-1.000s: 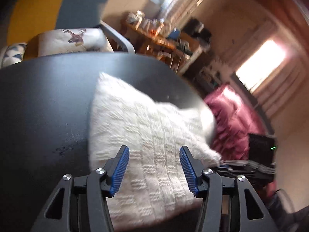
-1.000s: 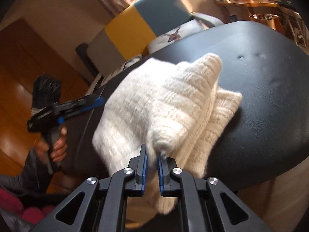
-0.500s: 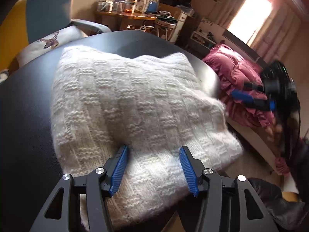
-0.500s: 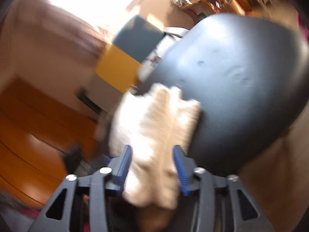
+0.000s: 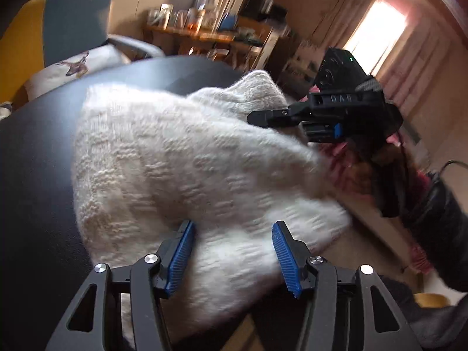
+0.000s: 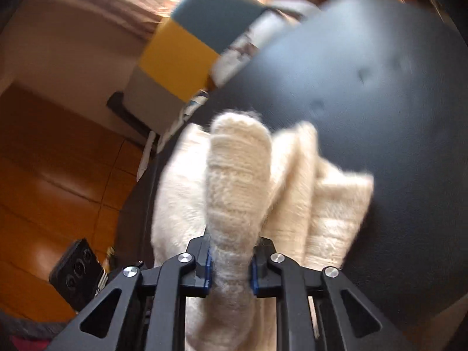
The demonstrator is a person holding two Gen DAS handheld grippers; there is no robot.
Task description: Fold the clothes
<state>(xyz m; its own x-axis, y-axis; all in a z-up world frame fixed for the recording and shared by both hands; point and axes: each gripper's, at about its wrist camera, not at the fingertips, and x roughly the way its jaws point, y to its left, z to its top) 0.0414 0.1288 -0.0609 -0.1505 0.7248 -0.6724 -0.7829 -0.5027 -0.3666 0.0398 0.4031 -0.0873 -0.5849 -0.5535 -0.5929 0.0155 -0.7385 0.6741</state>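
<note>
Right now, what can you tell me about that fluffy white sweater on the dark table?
The sweater is cream-white, thick and fuzzy, knitted in a blocky raised pattern. It lies folded in several layers on the dark table, its near edge hanging over the table's rim. The right gripper is shut on a rolled, ribbed part of it, which sticks up between the fingers. The left gripper is open, one blue finger pad against the fabric. The pictures are blurred, so finer details cannot be told.

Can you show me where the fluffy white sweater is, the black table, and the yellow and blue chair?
sweater [image 5: 181,158], left wrist view, middle of the knitted top.
table [image 5: 35,152], left wrist view, bare black surface left of the sweater.
chair [image 6: 187,55], right wrist view, yellow part of the backrest.
</note>
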